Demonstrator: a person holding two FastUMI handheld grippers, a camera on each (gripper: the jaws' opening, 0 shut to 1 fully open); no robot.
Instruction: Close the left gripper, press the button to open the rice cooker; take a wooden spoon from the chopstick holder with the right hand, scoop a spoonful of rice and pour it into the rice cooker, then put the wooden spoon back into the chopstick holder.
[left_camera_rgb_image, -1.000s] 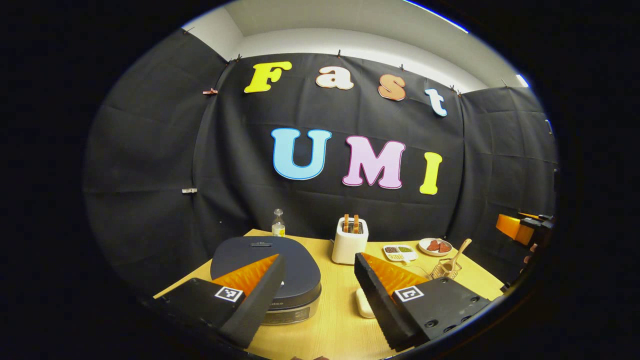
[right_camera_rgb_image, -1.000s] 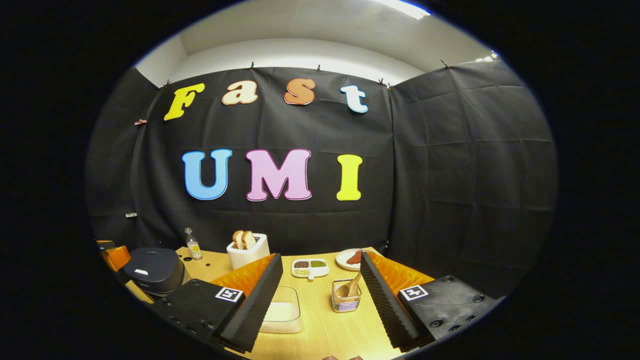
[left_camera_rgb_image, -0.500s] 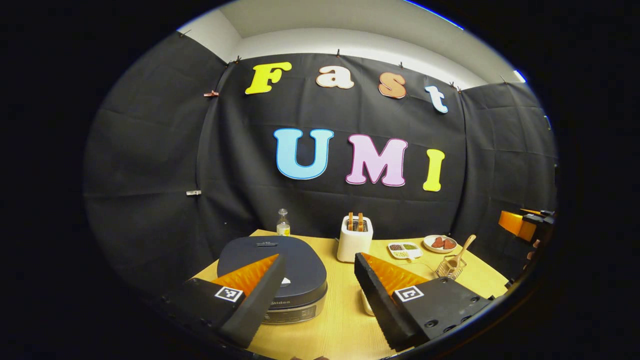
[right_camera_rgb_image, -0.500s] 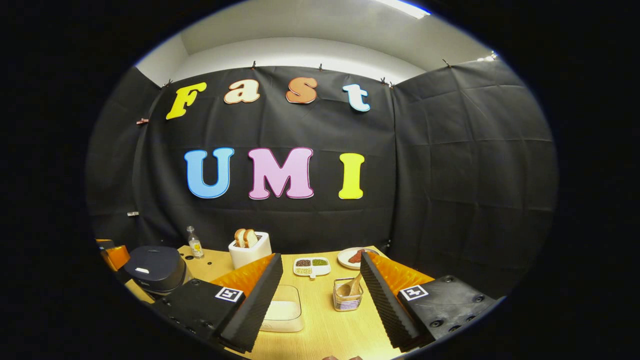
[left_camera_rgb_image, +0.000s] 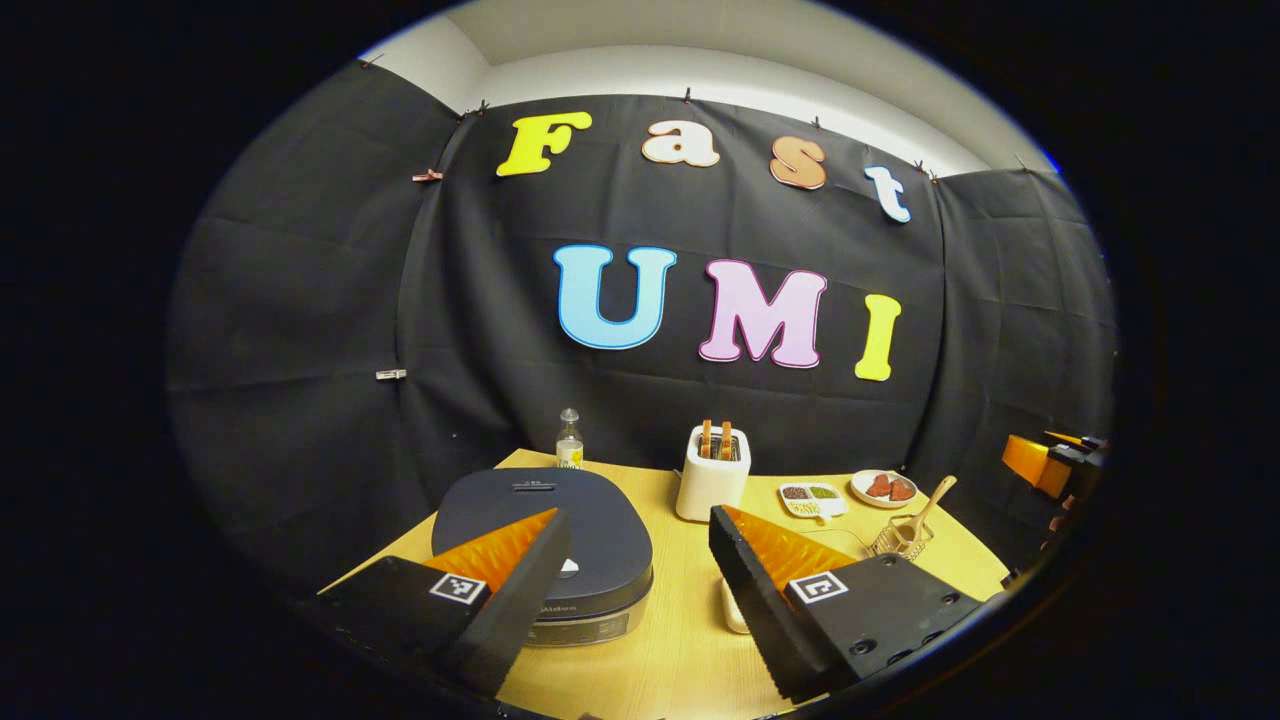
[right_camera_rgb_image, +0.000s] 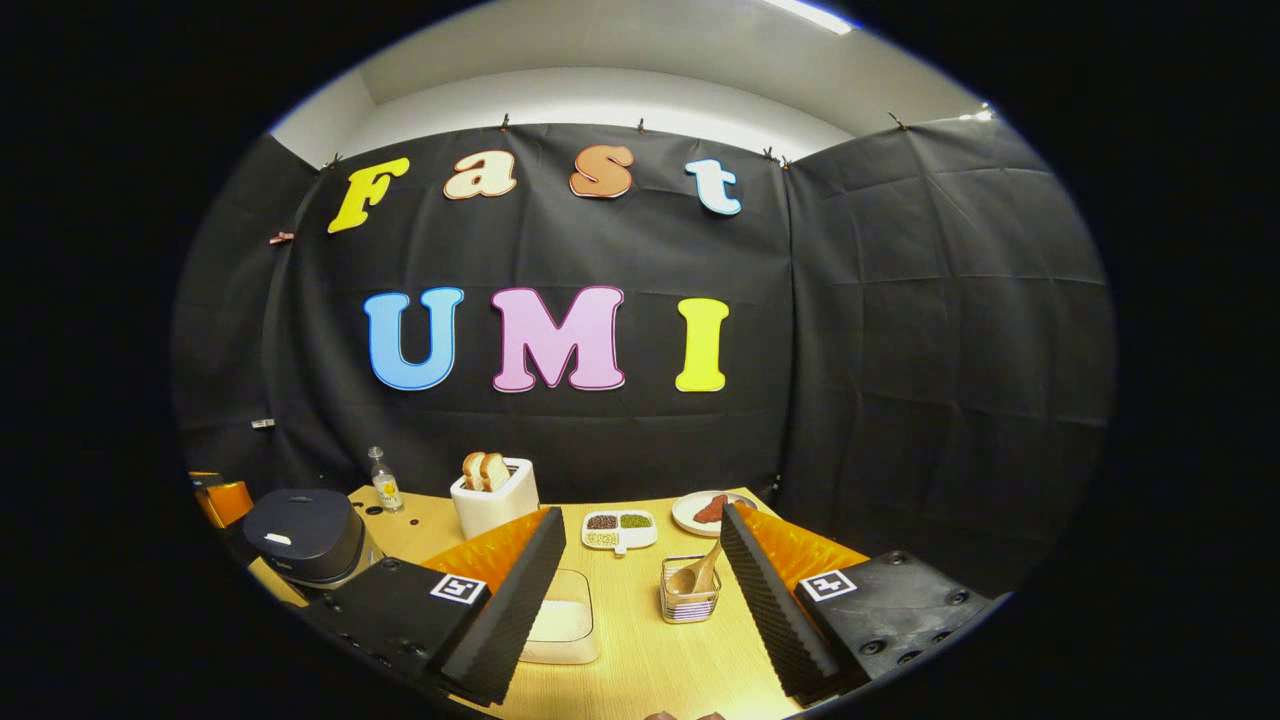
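Observation:
The dark rice cooker (left_camera_rgb_image: 545, 530) sits shut on the wooden table, just beyond my left gripper (left_camera_rgb_image: 640, 545), which is open and holds nothing. The cooker's pale button (left_camera_rgb_image: 568, 567) peeks out beside the left finger. The cooker also appears at far left in the right gripper view (right_camera_rgb_image: 300, 535). A wire chopstick holder (right_camera_rgb_image: 690, 600) with the wooden spoon (right_camera_rgb_image: 695, 578) stands between the fingers of my open right gripper (right_camera_rgb_image: 640, 545). A clear container of rice (right_camera_rgb_image: 565, 620) lies beside it. The holder and spoon (left_camera_rgb_image: 925, 505) show at right in the left gripper view.
A white toaster with bread (left_camera_rgb_image: 712, 478), a small bottle (left_camera_rgb_image: 569, 442), a divided dish of beans (right_camera_rgb_image: 619, 528) and a plate with red pieces (left_camera_rgb_image: 884, 488) stand along the back of the table (left_camera_rgb_image: 680, 640). The other gripper (left_camera_rgb_image: 1045, 462) shows at the far right edge.
Both views have tilted slightly, so the table items sit a little differently in frame. The left gripper has shifted a bit relative to the cooker. Both stay open.

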